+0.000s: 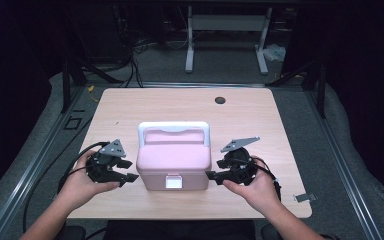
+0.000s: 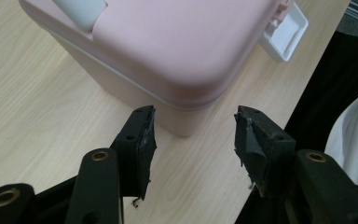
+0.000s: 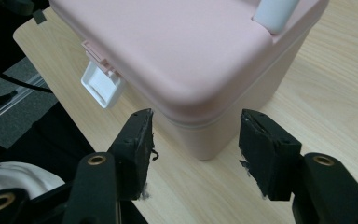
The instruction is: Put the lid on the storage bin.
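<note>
A pink lidded box [image 1: 174,162] with a white carry handle [image 1: 174,128] and a white front latch [image 1: 173,182] stands mid-table near the front. My left gripper [image 1: 128,170] is just left of the box's front left corner, jaws open and pointing at it. In the left gripper view the box [image 2: 168,42] fills the top and its corner lies just beyond the open left gripper [image 2: 193,135]. My right gripper [image 1: 211,170] mirrors this at the front right corner, open. The right gripper view shows that box corner [image 3: 200,135] just ahead of the empty right gripper [image 3: 196,140], latch [image 3: 101,84] hanging at left.
The wooden table [image 1: 130,107] has a round cable hole [image 1: 220,100] at the back right. A small grey clip [image 1: 305,197] lies by the front right edge. Black cables trail off the left side. A white frame stands on the floor beyond the table.
</note>
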Tool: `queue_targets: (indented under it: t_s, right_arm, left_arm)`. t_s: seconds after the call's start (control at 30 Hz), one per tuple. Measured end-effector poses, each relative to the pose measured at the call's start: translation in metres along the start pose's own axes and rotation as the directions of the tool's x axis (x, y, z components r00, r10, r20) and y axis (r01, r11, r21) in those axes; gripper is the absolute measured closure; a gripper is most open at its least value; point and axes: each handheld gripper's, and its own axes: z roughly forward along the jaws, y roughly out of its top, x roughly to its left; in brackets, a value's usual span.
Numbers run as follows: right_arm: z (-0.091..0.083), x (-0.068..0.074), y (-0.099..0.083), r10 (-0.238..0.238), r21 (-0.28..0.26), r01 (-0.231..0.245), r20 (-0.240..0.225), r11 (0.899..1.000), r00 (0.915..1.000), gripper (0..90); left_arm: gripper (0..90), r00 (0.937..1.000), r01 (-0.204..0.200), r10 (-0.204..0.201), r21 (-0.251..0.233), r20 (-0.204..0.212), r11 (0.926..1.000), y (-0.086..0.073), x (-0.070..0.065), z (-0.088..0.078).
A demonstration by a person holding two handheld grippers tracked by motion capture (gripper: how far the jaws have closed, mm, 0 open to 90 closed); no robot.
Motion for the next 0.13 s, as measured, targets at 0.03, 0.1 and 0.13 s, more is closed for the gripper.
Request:
queue_targets:
  t_s: [0.03, 0.1, 0.13]
  right_arm:
    - [-0.0001, -0.001, 0.0, -0.002, 0.002, 0.002, 0.002, 1.0, 1.0, 44.5]
    - [0.0006, -0.0034, -0.0002, 0.009, 0.005, -0.009, 0.002, 1.0, 1.0, 44.5]
    - [0.0013, -0.0043, -0.0002, 0.008, 0.003, -0.008, 0.001, 1.0, 1.0, 44.5]
  left_arm:
    - [48.9, 1.0, 0.004, -0.004, 0.0, 0.003, 1.0, -0.0022, 0.0006, -0.0009]
    - [49.6, 0.9998, 0.016, -0.016, -0.006, 0.008, 0.9998, -0.0054, 0.0026, -0.0017]
    - [49.8, 0.9997, 0.022, -0.021, -0.007, 0.01, 0.9997, -0.0068, 0.0038, -0.002]
